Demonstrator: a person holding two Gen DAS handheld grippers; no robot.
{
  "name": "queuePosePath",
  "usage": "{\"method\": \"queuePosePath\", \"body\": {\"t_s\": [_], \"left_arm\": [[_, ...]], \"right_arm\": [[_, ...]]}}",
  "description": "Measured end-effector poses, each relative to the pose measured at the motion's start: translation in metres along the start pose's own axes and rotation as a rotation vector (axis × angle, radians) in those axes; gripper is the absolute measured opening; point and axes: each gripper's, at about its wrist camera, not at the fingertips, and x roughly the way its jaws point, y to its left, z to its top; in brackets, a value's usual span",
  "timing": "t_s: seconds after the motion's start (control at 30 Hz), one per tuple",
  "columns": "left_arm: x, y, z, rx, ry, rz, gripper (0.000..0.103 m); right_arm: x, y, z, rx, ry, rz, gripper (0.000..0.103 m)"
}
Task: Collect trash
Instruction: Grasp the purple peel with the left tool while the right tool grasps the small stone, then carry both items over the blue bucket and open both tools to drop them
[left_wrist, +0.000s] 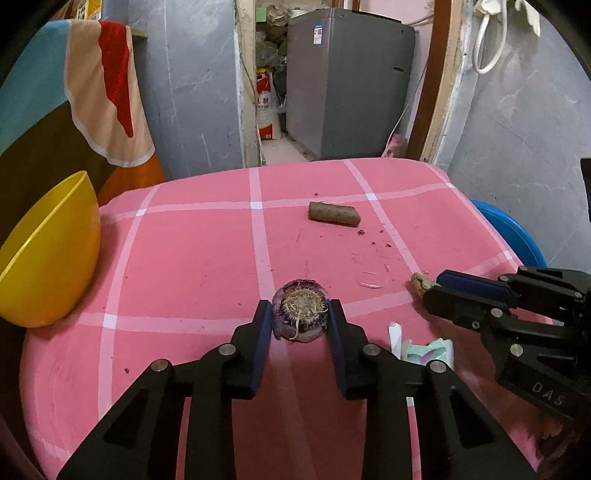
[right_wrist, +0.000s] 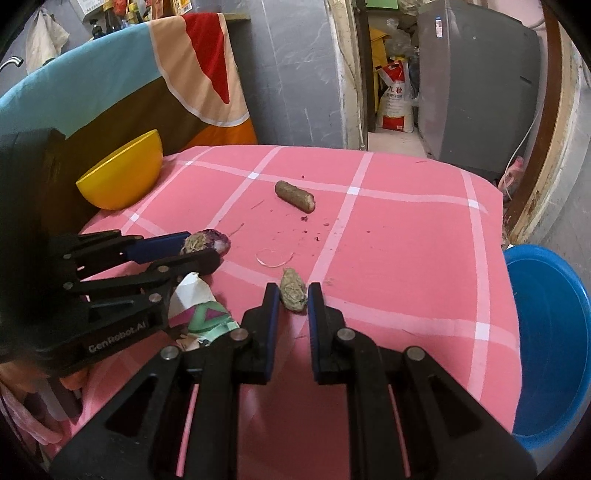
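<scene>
Left wrist view
- Left gripper (left_wrist: 300, 314): we see its blue-padded fingers set on either side of a purple onion root end (left_wrist: 300, 314), pads against its flanks, clamped on it.
- Onion piece: rooty face up, resting on the pink checked tablecloth (left_wrist: 184, 258), near the front edge.
- Right gripper (left_wrist: 430, 286): enters from the right, its tips pinching a small pale-brown scrap (left_wrist: 419, 282).
- Brown stub (left_wrist: 334, 214): lies alone farther back on the cloth, well apart from both grippers.
- Yellow bowl (left_wrist: 48, 258): at the table's left edge.
- Blue tub (left_wrist: 513, 232): just past the table's right edge, mostly hidden.
- Paper wrapper (left_wrist: 421, 347): white and green, between the two grippers.

Right wrist view
- Right gripper (right_wrist: 293, 299): we see the fingers close together with the dry brown scrap (right_wrist: 293, 291) between the pads, gripped.
- Left gripper (right_wrist: 201, 249): at the left, closed on the onion piece (right_wrist: 207, 242).
- Brown stub (right_wrist: 294, 196): mid-table, untouched.
- Yellow bowl (right_wrist: 122, 177): far left corner.
- Blue tub (right_wrist: 550, 332): low at the right, beside the table.
- Wrapper (right_wrist: 207, 314): just beside our left finger.
</scene>
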Motion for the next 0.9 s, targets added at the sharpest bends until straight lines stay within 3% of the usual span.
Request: {"method": "queuePosePath", "body": {"t_s": [0.17,0.33,0.67,0.9], "left_arm": [[-0.014,-0.009,-0.003,0.01,-0.061,0.028,0.026],[-0.035,-0.012,-0.003,-0.044,-0.154,0.017,0.026],[-0.085,-0.031,0.011,-0.118,-0.383,-0.041,0.026],[-0.11,-0.059,0.023,-0.134,-0.502,-0.09,0.026]], "right_arm": [[-0.009,0.0,-0.001,0.002,-0.036,0.001,0.014],[-0.029,-0.003,-0.002,0.011,-0.111,0.005,0.014],[-0.091,-0.003,0.0,-0.015,-0.349,-0.053,0.014],[-0.138,-0.011,-0.004,-0.029,-0.495,-0.125,0.014]]}}
